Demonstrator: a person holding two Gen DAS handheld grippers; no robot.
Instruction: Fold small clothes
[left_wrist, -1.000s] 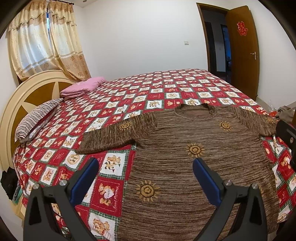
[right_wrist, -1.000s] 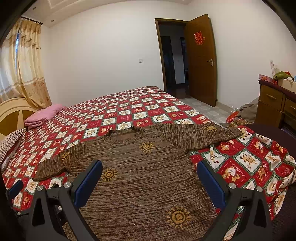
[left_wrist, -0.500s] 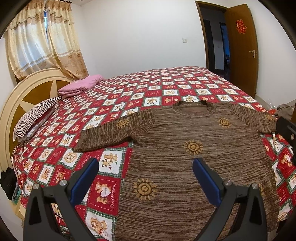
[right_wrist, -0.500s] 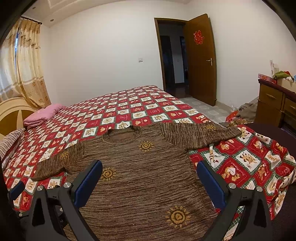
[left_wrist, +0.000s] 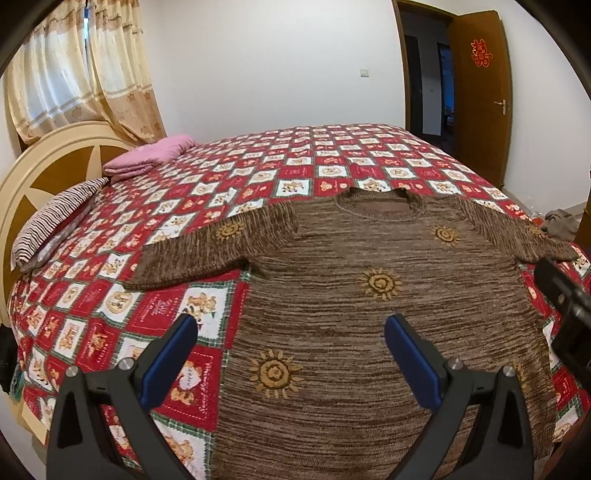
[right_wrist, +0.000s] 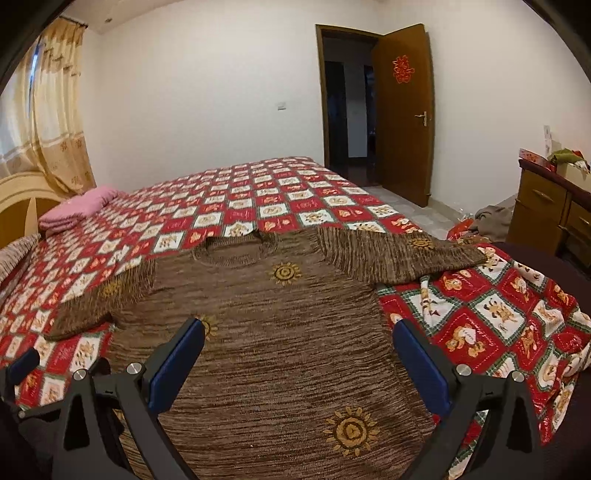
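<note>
Both cameras have drifted a touch since a second ago, so the sweater (left_wrist: 369, 314) sits slightly lower in frame. It's brown, streaky knit with yellow sun patterns, lying flat across the lower centre on the red checkered bedspread (left_wrist: 258, 177), sleeves spread out. Left gripper (left_wrist: 290, 341) and right gripper (right_wrist: 299, 345) hover above it, fingers wide apart, holding nothing.

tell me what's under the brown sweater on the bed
The brown sweater lies flat on the red-and-white checked quilt, which shows all around it. Whatever sits beneath its body is covered, though no bulge shows.
</note>
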